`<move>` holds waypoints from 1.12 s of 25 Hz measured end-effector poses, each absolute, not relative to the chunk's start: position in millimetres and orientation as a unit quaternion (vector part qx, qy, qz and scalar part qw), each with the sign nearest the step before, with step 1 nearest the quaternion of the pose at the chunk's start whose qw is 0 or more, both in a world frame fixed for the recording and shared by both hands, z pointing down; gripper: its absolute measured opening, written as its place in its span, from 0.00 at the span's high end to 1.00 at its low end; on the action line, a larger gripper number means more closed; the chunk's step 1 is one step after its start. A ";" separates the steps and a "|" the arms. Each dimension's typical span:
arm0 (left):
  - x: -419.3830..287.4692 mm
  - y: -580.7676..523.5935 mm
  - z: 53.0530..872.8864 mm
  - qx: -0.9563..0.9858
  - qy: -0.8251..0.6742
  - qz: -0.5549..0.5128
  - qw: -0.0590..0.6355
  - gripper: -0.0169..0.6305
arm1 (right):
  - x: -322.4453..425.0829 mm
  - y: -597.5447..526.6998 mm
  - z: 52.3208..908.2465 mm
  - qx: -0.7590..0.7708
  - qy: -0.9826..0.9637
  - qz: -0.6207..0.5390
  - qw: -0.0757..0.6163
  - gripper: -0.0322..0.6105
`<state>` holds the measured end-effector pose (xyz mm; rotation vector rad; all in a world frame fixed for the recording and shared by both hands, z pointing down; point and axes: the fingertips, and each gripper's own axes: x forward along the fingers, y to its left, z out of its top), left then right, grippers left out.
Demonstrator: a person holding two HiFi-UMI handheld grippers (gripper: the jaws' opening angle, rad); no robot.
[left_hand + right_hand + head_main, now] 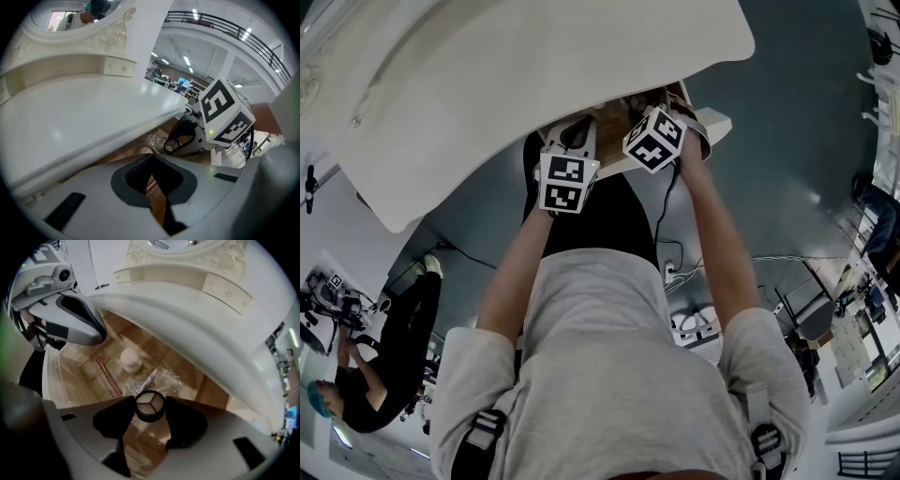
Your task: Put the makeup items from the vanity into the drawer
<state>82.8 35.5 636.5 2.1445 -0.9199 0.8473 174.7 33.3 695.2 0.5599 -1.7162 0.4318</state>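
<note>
My right gripper (149, 402) is shut on a round black eyeshadow compact (150, 408) with three pale shades. It points steeply down over the open wooden drawer (77, 378); in the left gripper view the same compact (177, 143) shows between its fingers. A pink lip gloss tube (108, 376), a white round jar (130, 360) and a clear plastic-wrapped item (161, 378) lie in the drawer. My left gripper (152, 160) hangs over the drawer's left side, its jaws together with nothing in them. In the head view both marker cubes (567, 181) sit under the vanity edge.
The white vanity top (201, 329) overhangs the drawer's back half, close above both grippers. A carved mirror frame (110, 37) stands behind it. The drawer's white front (714, 125) juts towards me. A person in black (380, 375) sits far off at the left.
</note>
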 end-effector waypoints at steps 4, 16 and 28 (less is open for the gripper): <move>83.0 35.1 635.2 0.819 -0.348 0.325 0.320 0.96 | 178.0 30.0 694.9 0.244 -0.736 0.181 0.605 0.60; 84.5 41.2 588.1 0.824 -0.352 0.322 0.304 0.96 | 181.3 28.7 634.6 0.333 -0.761 0.178 0.527 0.69; 93.8 32.8 487.2 0.841 -0.426 0.252 0.216 0.96 | 176.5 34.5 498.9 0.480 -0.800 0.089 0.348 0.93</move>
